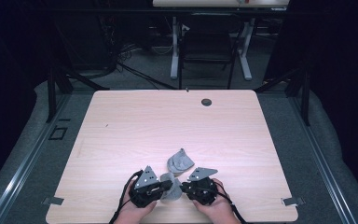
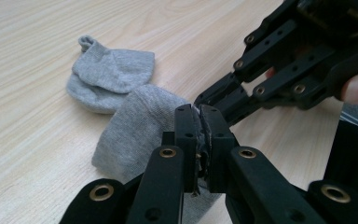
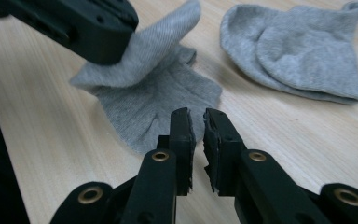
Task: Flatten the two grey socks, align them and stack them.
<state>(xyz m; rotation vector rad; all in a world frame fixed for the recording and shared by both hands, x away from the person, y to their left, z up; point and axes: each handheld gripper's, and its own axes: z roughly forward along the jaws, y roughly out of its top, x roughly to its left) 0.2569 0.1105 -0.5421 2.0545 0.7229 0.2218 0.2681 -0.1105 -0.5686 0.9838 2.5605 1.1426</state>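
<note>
We see the left gripper (image 1: 168,186) at the near edge of the wooden table (image 1: 135,126), held in the person's left hand (image 1: 133,212). In the left gripper view its jaws are pressed together on the edge of a grey sock (image 2: 135,130), pinching the fabric and lifting one flap off the wood. In the right gripper view we see that raised flap hanging from the left gripper's jaw while the rest of the sock (image 3: 163,102) lies flat on the table.

Just right of it, the right gripper (image 1: 183,187), in the right hand (image 1: 219,210), points toward the left gripper, tips near each other. Its jaws stand narrow, a thin gap between the pads, nothing between them; the tips sit just short of the sock's near edge.

A second grey sock (image 1: 180,161), bunched up, lies just beyond the held one, near but apart from both grippers. Farther back we spot a dark round hole (image 1: 206,101) in the tabletop.
</note>
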